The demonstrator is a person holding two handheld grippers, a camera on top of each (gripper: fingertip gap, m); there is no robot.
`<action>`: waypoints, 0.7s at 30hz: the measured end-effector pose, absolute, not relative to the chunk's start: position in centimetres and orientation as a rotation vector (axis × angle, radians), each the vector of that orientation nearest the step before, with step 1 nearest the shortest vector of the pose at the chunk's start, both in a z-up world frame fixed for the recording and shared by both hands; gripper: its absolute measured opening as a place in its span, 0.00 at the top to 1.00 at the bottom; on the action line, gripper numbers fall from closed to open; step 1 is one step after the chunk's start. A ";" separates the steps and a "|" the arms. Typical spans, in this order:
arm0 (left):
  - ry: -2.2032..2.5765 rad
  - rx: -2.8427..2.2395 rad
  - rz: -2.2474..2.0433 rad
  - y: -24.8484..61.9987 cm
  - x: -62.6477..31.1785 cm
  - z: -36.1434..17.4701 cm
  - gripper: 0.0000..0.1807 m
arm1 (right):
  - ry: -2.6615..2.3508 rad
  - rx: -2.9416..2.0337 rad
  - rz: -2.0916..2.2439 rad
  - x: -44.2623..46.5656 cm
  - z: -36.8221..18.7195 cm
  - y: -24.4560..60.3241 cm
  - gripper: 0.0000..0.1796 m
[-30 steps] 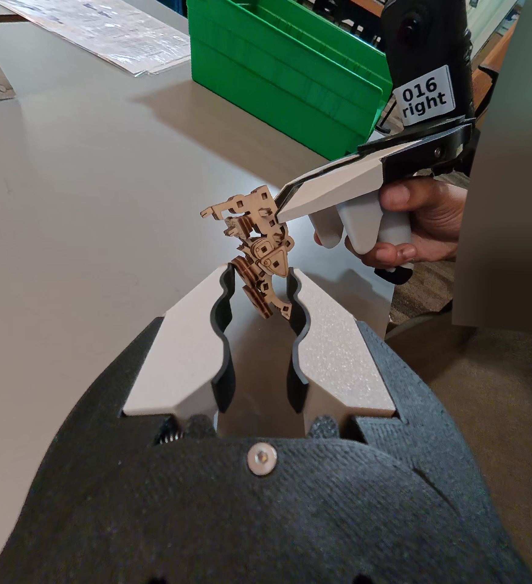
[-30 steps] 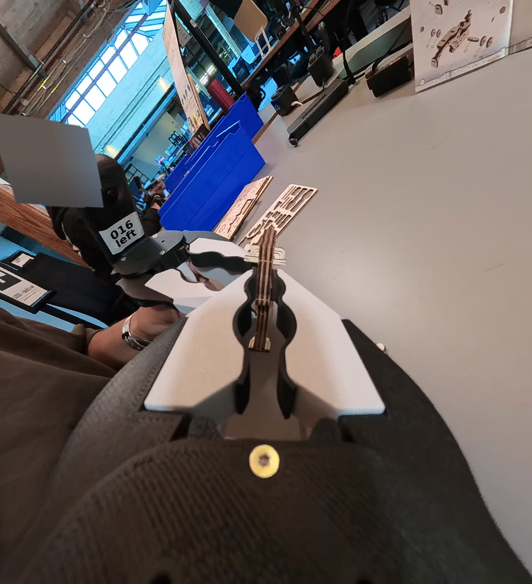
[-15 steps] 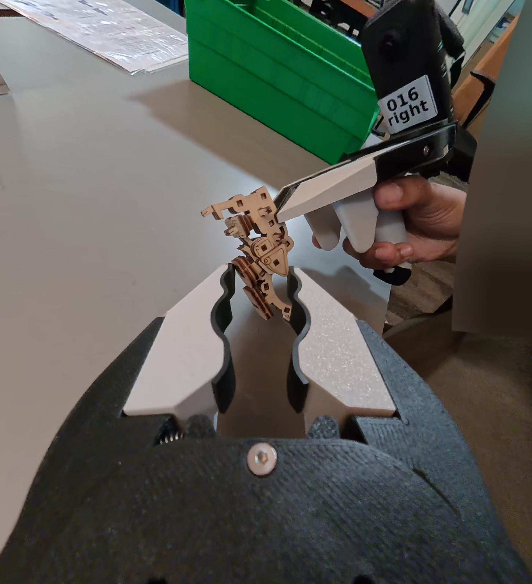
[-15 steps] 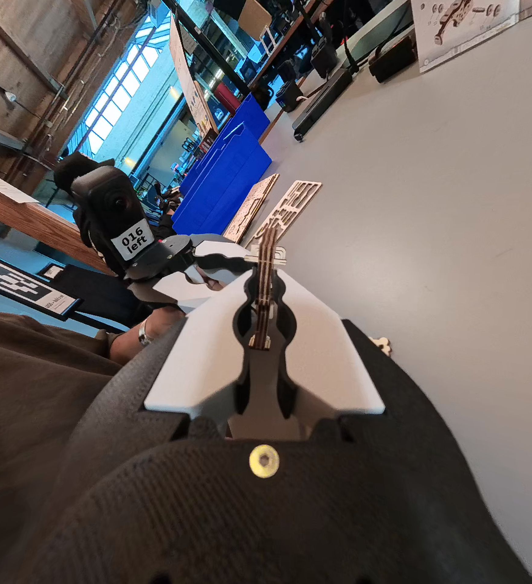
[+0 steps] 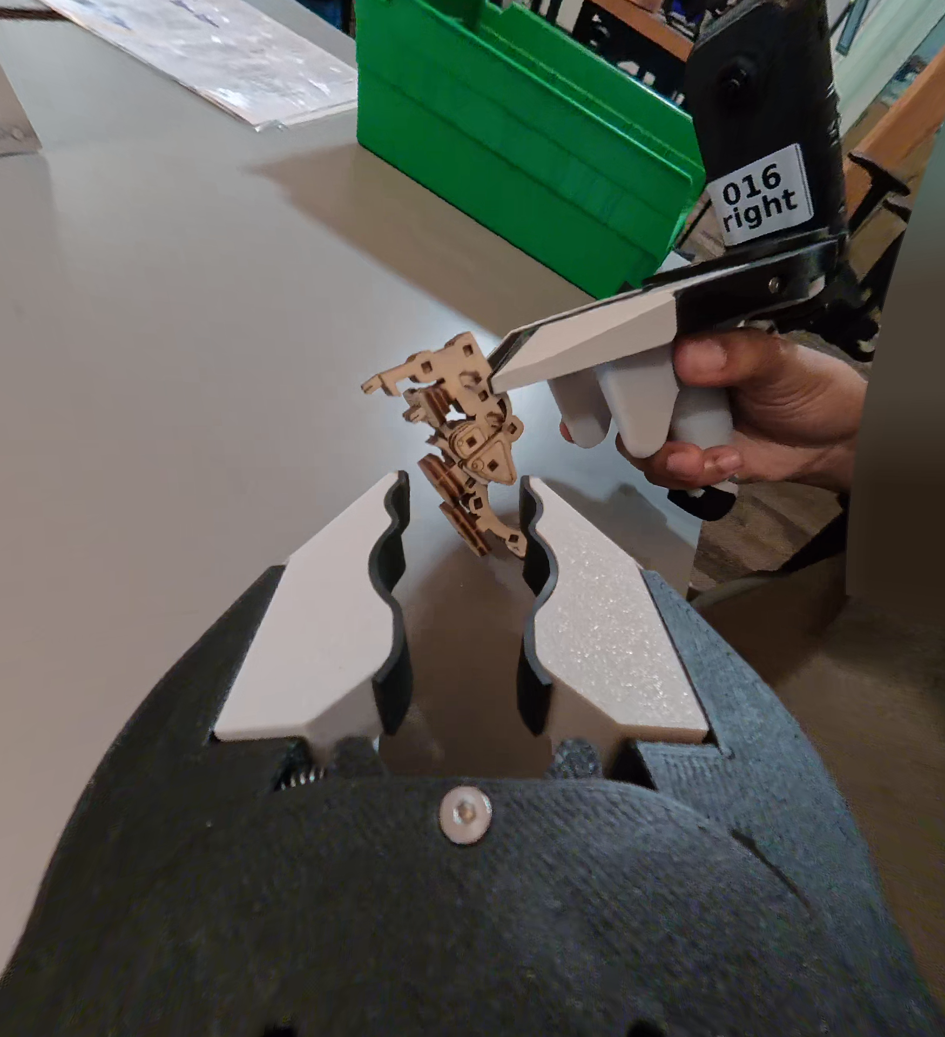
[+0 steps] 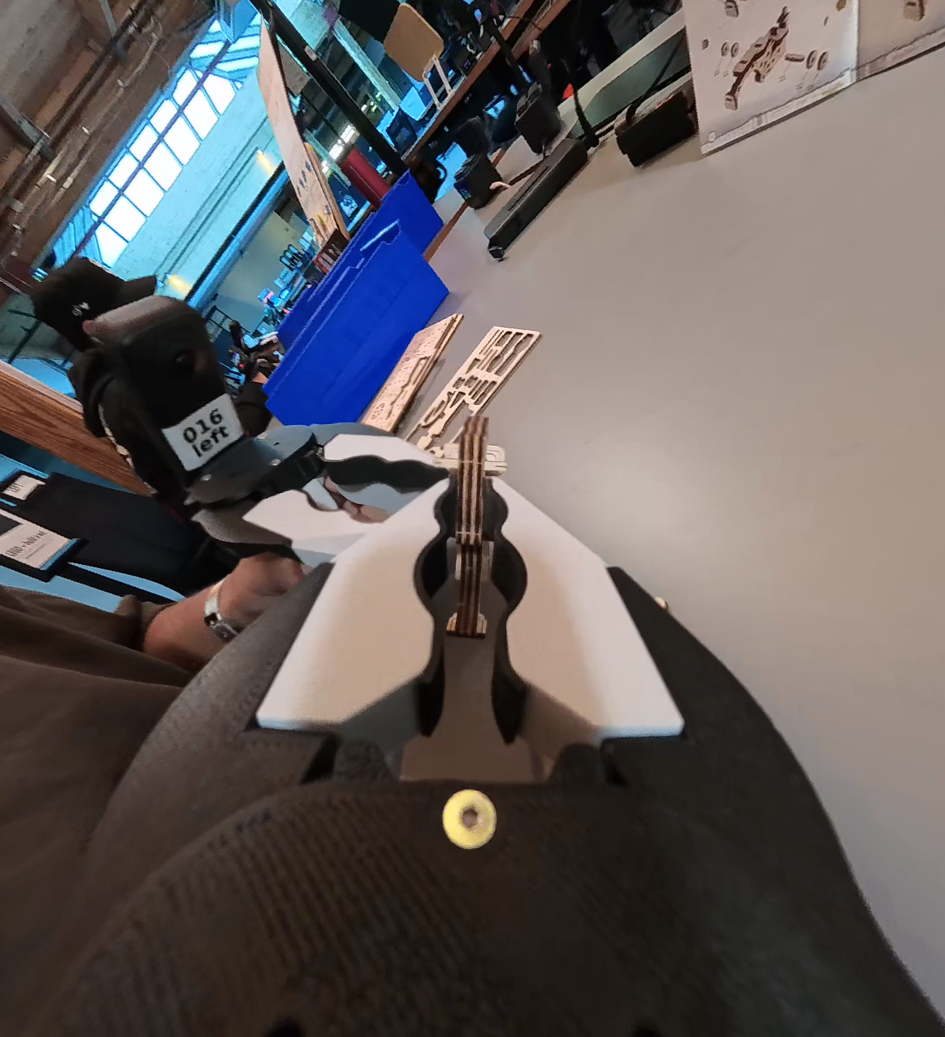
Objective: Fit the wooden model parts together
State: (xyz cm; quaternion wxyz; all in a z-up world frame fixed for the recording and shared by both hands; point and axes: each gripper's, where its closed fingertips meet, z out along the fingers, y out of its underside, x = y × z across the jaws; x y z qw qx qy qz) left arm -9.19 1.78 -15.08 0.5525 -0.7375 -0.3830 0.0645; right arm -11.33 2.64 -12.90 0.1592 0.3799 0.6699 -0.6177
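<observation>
**Plywood assembly held aloft, one gripper engaged**

Layered laser-cut wooden model [image 5: 462, 443], notched and slotted, hangs above the grey table [image 5: 122, 336]; right gripper [image 6: 473, 505] clenches its upper edge; left gripper [image 5: 462, 499] gapes wide, wavy black pads flanking the model's lower end, contact unclear.

The pale layered wooden model [image 5: 462, 449] hangs tilted above the surface [image 5: 150, 336], its lower tip near it.
</observation>
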 end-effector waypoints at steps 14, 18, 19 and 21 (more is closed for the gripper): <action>-0.847 -1.715 0.348 1.4 -9.3 -12.9 0.95 | 2.035 1.117 -1.869 -11.7 -12.2 2.9 0.96; -0.860 -1.738 0.316 2.0 -9.1 -13.5 0.90 | 2.020 1.131 -1.882 -11.7 -12.1 2.9 0.96; -0.874 -1.737 0.294 2.2 -9.1 -13.8 0.88 | 2.017 1.135 -1.882 -11.7 -12.1 2.9 0.96; -0.890 -1.724 0.272 2.3 -9.2 -13.8 0.87 | 2.021 1.143 -1.884 -11.7 -12.2 2.9 0.96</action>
